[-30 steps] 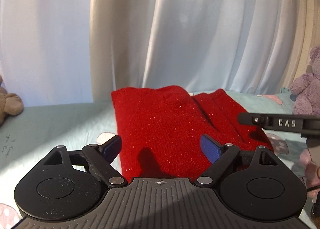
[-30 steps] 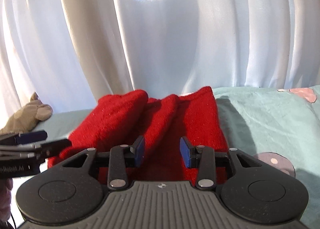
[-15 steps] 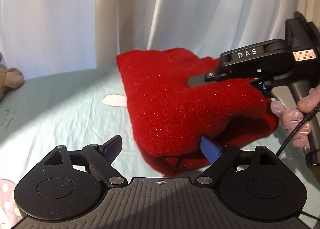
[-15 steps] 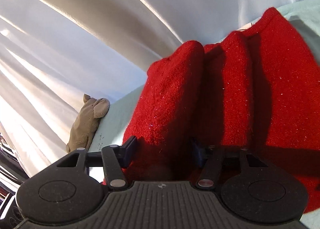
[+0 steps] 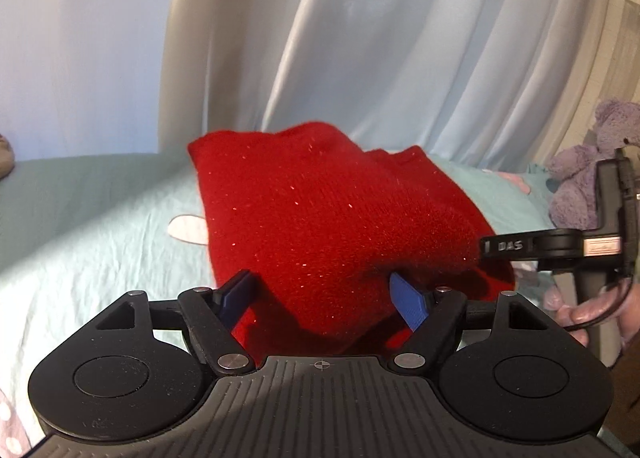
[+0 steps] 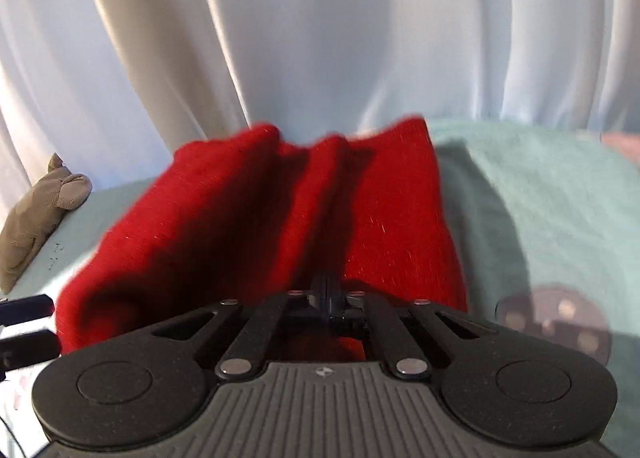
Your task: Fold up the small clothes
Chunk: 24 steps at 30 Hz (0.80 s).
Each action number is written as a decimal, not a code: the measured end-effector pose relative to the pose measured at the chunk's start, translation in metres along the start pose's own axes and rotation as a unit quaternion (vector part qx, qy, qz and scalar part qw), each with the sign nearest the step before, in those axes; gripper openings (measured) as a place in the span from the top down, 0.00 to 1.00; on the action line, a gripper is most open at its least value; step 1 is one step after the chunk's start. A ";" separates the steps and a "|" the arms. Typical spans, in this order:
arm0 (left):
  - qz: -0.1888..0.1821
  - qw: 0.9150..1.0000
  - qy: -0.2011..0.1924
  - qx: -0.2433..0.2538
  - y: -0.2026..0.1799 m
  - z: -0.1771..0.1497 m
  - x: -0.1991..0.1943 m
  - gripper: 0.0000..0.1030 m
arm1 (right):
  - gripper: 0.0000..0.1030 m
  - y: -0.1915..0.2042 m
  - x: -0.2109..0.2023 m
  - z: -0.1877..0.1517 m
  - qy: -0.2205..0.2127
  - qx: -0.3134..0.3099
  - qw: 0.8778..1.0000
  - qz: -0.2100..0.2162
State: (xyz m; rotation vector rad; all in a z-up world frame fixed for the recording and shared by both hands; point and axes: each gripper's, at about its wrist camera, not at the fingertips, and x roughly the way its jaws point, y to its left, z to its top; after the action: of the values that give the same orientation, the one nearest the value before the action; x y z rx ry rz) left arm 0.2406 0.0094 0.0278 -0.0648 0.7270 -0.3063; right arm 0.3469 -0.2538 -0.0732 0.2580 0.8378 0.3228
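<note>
The red knitted sweater (image 5: 320, 218) lies bunched on the pale green bedsheet (image 5: 100, 218), its near edge between the closing left gripper's (image 5: 324, 298) blue pads while the right gripper (image 6: 329, 294) is clamped shut on a fold.

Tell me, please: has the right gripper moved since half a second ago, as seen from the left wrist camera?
Yes. The right gripper was high over the red sweater; against the curtain it now sits lower and further right, at the sweater's near right edge.
</note>
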 end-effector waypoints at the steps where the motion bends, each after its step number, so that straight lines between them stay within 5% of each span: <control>1: 0.016 1.000 0.005 0.007 -0.002 -0.001 0.005 0.22 | 1.00 -0.008 -0.001 -0.004 0.001 0.023 0.999 0.024; 4: 0.019 0.999 0.002 0.025 -0.007 -0.006 0.006 0.20 | 0.87 -0.023 -0.011 -0.002 -0.017 0.083 0.993 0.077; 6: 0.013 0.999 -0.001 0.035 -0.011 -0.007 0.004 0.18 | 0.58 -0.032 -0.013 0.005 -0.024 0.118 0.986 0.115; 9: 0.012 0.999 -0.005 0.038 -0.015 -0.010 0.004 0.16 | 0.41 -0.034 -0.003 0.016 -0.015 0.157 0.973 0.170; 15: 0.024 0.996 -0.009 0.084 -0.030 -0.014 0.001 0.16 | 0.28 -0.015 0.032 0.034 0.041 0.188 0.948 0.255; 24: 0.032 0.992 -0.016 0.121 -0.041 -0.024 0.001 0.15 | 0.22 0.030 0.074 0.052 0.110 0.125 0.955 0.246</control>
State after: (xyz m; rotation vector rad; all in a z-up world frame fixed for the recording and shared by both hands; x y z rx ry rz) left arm 0.2152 -0.0291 0.0155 0.1832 0.6547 -0.3297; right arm 0.4272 -0.2036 -0.0797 0.6826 1.0312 0.7225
